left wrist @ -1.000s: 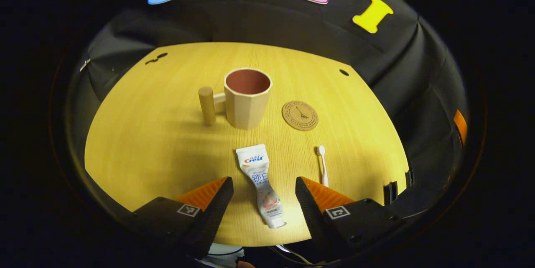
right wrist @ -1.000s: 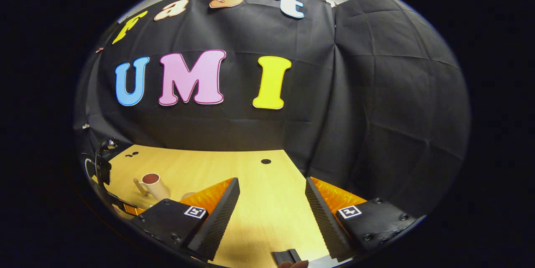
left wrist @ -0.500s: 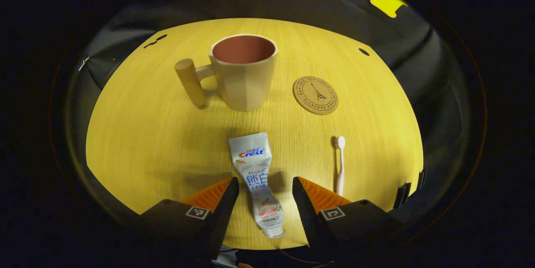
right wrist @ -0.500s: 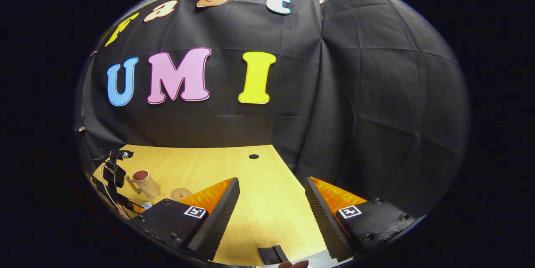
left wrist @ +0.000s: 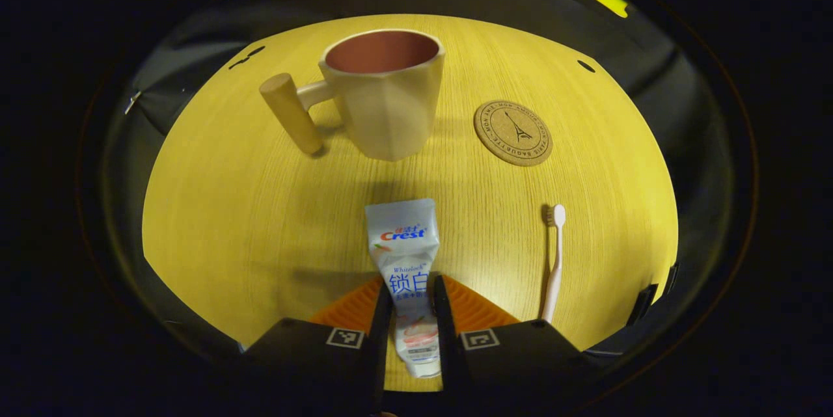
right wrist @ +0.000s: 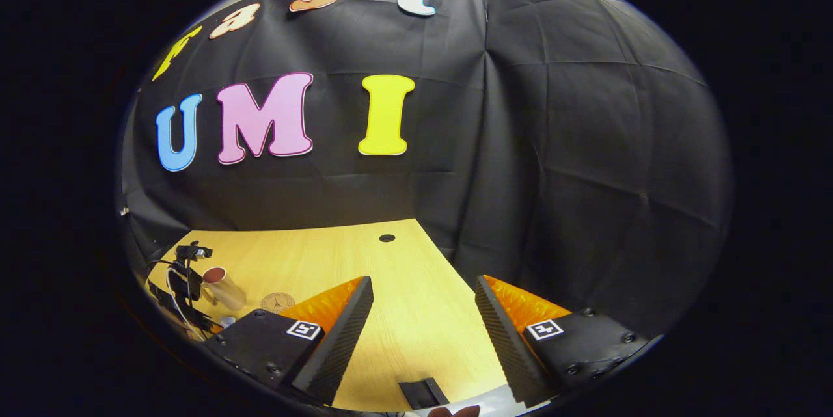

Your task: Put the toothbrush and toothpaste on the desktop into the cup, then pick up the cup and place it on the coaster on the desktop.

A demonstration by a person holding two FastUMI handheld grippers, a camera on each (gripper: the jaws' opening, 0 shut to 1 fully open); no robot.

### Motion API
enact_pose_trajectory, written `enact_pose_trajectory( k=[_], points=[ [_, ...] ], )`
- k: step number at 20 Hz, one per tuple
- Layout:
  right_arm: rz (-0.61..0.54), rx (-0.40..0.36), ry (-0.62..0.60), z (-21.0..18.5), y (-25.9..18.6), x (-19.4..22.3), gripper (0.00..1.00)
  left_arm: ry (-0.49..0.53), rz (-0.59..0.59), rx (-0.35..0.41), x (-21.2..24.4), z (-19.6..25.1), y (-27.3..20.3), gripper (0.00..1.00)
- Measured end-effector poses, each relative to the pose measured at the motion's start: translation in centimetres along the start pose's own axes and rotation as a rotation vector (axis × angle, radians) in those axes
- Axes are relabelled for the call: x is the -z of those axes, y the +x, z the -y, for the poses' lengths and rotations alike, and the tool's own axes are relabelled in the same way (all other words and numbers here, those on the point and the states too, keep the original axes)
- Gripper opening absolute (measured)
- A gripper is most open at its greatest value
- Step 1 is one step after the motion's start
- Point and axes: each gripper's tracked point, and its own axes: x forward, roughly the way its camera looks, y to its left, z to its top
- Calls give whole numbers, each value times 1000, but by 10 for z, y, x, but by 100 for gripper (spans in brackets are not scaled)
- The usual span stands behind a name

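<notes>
The white toothpaste tube (left wrist: 405, 254) lies on the wooden desktop (left wrist: 247, 209), cap end toward me. My left gripper (left wrist: 414, 319) is shut on its lower half, both fingers pressing its sides. A pale toothbrush (left wrist: 554, 261) lies to the right, bristle end pointing away. Beyond stands the beige cup (left wrist: 385, 95), upright, with a wooden handle on its left. The round cork coaster (left wrist: 513, 133) lies to the cup's right. My right gripper (right wrist: 420, 332) hangs open over the desktop's right part (right wrist: 416, 313), nothing between its fingers. Far left in the right gripper view are the cup (right wrist: 222, 287) and coaster (right wrist: 278, 302).
The other gripper with its cable (right wrist: 179, 280) shows by the cup in the right gripper view. A small dark hole (left wrist: 586, 66) sits near the desktop's far right edge. A dark bracket (right wrist: 423, 392) sits at the near edge. Black cloth walls close in behind and to the right.
My left gripper came down and forward over the toothpaste and its fingers closed from wide apart onto the tube. My right gripper drifted slightly and stayed open.
</notes>
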Motion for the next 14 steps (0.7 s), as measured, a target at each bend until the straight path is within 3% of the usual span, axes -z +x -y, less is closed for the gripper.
enact_pose_trajectory(
  k=[1, 4, 5, 7, 14],
  points=[
    [-1, 0, -2, -2, -2, 1, 97, 13, 5, -1, -3, -1, 0, 29],
    [-5, -1, -8, -7, -7, 1, 97, 34, 1, 8, -3, 1, 3, 35],
    [-8, -5, -2, -10, -9, 1, 97, 37, -3, 14, -2, 0, 2, 29],
    [-30, -24, 33, -19, -12, 3, 97, 50, -8, 27, -2, -1, 2, 26],
    [-144, -96, 68, -58, -19, 31, 98, 91, -32, 103, 19, -13, -11, 22]
  ],
)
